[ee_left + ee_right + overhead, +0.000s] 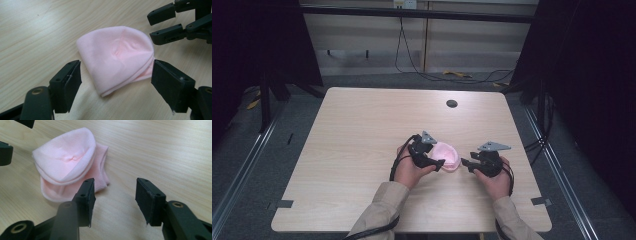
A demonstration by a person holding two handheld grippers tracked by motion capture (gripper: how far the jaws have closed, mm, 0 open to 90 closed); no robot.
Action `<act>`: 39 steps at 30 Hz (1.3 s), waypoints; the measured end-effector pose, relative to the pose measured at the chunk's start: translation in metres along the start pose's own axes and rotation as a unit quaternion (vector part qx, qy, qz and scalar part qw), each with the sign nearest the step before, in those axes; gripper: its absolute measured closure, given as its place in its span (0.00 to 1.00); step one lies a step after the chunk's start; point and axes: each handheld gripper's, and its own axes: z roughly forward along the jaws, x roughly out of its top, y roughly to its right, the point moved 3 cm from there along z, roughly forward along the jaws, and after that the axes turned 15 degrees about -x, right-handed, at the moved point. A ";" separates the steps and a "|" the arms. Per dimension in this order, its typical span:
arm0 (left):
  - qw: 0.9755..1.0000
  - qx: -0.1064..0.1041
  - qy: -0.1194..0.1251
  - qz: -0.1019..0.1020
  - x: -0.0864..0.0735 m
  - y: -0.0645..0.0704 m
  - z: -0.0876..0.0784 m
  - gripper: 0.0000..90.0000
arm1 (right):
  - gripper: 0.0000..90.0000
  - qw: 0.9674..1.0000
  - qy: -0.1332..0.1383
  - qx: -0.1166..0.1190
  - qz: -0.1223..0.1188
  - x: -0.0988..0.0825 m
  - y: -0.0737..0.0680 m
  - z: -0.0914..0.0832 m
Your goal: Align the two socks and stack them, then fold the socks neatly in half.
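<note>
The table (362, 130) is a light wood-grain surface with a small dark round port (452, 103) near its far edge. All working items sit toward the near centre of the top.

The folded pink sock (447, 156) lies flat on the table between the two grippers, doubled over so that an upper layer covers a lower one.

Left gripper (438, 165): jaws spread, nothing pinched. In the left gripper view the sock (117, 57) lies just ahead of the gap, its near edge between the two jaws; the right-hand jaw stands just beside the folded edge, and contact cannot be confirmed. The left-hand jaw stands apart from the fabric.

Right gripper (467, 164): jaws spread, nothing pinched. In the right gripper view the sock (67, 162) lies ahead and to the left of the gap. The left-hand jaw overlaps the sock's lower corner in that view; the right-hand jaw stands over bare table.
</note>
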 end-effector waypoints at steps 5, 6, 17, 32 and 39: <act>1.000 0.000 0.001 -0.002 -0.002 -0.003 -0.007 0.25 | 0.45 1.000 -0.010 0.015 0.014 0.001 0.001 0.000; 1.000 0.000 0.001 -0.002 -0.002 -0.003 -0.007 0.24 | 0.45 1.000 -0.010 0.015 0.014 0.001 0.001 0.000; 1.000 -0.005 0.002 -0.011 -0.010 -0.007 -0.019 0.21 | 0.38 1.000 -0.010 0.022 0.007 0.001 0.000 0.000; 1.000 -0.006 0.002 -0.016 -0.017 -0.013 -0.026 0.21 | 0.31 0.999 -0.014 0.029 -0.005 -0.003 0.003 -0.005; 1.000 -0.004 0.003 -0.020 -0.021 -0.016 -0.031 0.21 | 0.30 0.999 -0.013 0.032 -0.005 -0.004 0.004 -0.009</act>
